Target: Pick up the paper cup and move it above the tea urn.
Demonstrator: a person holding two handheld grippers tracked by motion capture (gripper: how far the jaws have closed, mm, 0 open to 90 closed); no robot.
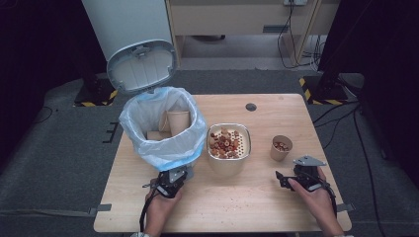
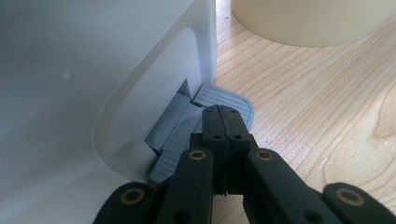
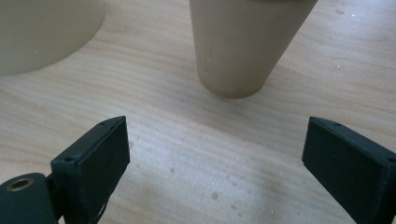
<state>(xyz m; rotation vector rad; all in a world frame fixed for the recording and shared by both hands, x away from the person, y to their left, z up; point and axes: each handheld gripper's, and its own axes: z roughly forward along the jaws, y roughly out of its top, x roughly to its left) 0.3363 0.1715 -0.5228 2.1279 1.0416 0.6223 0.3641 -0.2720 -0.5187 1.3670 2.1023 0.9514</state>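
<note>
Left gripper, jaws clamped together, presses the grey pedal at the bin's near base, lid up. Right gripper gapes wide, empty, near the paper cup on the tabletop's right.

Left claw is fully closed, jaws pressed together, pointing forward and down. Right claw stands wide, jaws apart, held low and level.

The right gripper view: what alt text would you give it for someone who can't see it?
Two open black jaws of the right gripper frame a tan paper cup standing just ahead on a pale wooden table, with nothing between them.
</note>
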